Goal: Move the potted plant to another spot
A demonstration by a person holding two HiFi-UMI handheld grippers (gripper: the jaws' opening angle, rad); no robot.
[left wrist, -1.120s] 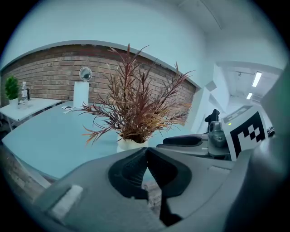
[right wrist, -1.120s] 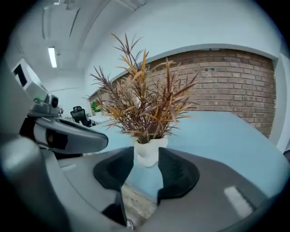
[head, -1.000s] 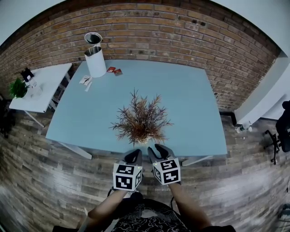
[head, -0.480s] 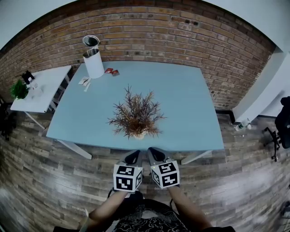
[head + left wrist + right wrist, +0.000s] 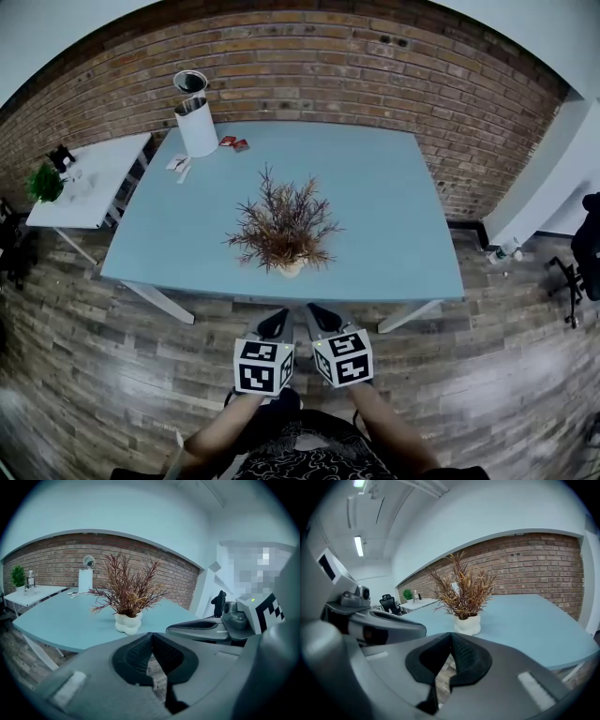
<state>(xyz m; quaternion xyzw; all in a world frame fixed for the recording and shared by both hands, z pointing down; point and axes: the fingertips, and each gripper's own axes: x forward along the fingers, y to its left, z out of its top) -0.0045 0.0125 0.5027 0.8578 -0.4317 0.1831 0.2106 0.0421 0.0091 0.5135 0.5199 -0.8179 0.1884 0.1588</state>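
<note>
We hold the left gripper (image 5: 274, 324) and the right gripper (image 5: 322, 320) side by side just off the near edge of the desk (image 5: 394, 216), over the wooden floor (image 5: 112, 347), both tipped a little downward toward the potted plant (image 5: 284, 228). The left gripper's fingers (image 5: 136, 656) are clenched together with nothing between them, and the right gripper's fingers (image 5: 466, 660) are likewise pressed together and empty. The potted plant stands upright on the blue desk, near its front edge and about midway along it, apart from both grippers. Its lumpy white pot (image 5: 128, 623) sits flat, and its dry reddish sprigs (image 5: 461, 590) spread far wider than the pot. We judge that this fits two stages: the plant waiting on its old spot, or the plant set down on its new one with our hands drawn clear. Either way the care is the same. We keep the two grippers level with each other and out of the sprigs, which would likely snag and drag a light pot. We also mind the front edge, since a nudge toward us could tip the pot off, and we hold the pot in sight in both gripper views.
</note>
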